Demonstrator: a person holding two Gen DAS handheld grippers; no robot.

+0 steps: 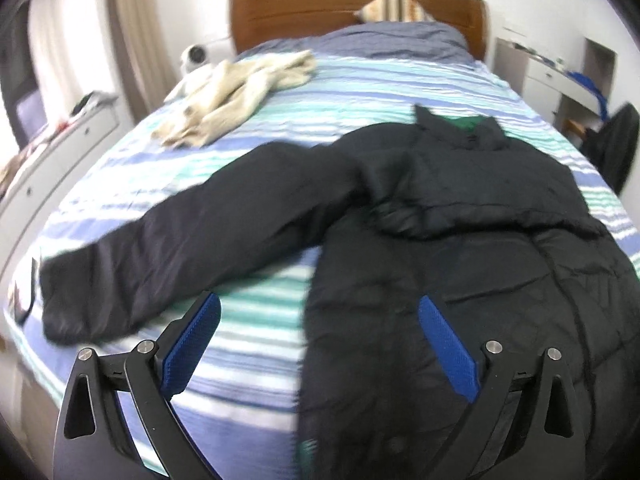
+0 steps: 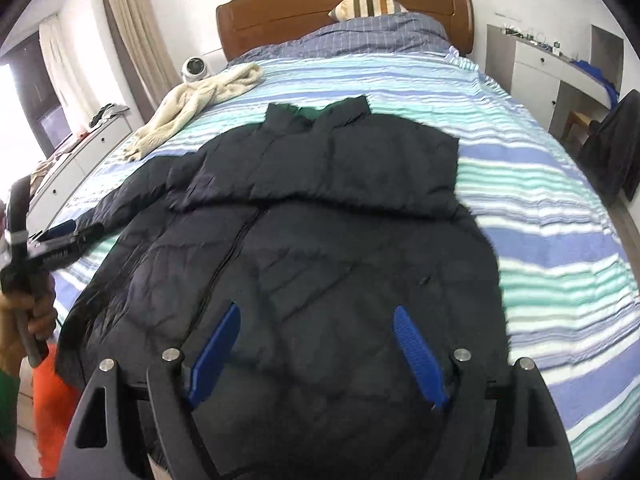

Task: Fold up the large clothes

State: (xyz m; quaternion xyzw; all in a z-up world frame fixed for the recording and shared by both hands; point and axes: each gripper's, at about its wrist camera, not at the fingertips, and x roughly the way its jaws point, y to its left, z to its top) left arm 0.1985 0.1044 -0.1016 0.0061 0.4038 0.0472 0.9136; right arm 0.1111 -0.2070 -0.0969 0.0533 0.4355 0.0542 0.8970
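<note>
A black padded jacket (image 1: 460, 240) (image 2: 340, 248) lies front-up on the striped bed (image 2: 540, 208), collar toward the headboard. One sleeve (image 1: 180, 240) stretches out flat to the left. The other sleeve (image 2: 348, 172) is folded across the chest. My left gripper (image 1: 319, 302) hangs open over the jacket's left edge and the bare sheet, nothing between its blue pads (image 1: 192, 352). My right gripper (image 2: 317, 311) is open above the jacket's lower front, with its pads off the fabric. In the right wrist view a hand (image 2: 36, 312) holds the left gripper (image 2: 60, 236) near the outstretched sleeve.
A cream garment (image 1: 240, 92) (image 2: 200, 96) lies crumpled at the bed's far left. A striped pillow (image 2: 368, 0) leans on the wooden headboard (image 2: 280, 12). White drawers (image 2: 80, 160) flank the left side; a white desk (image 2: 536, 72) and a dark hanging cloth (image 2: 616, 144) stand right.
</note>
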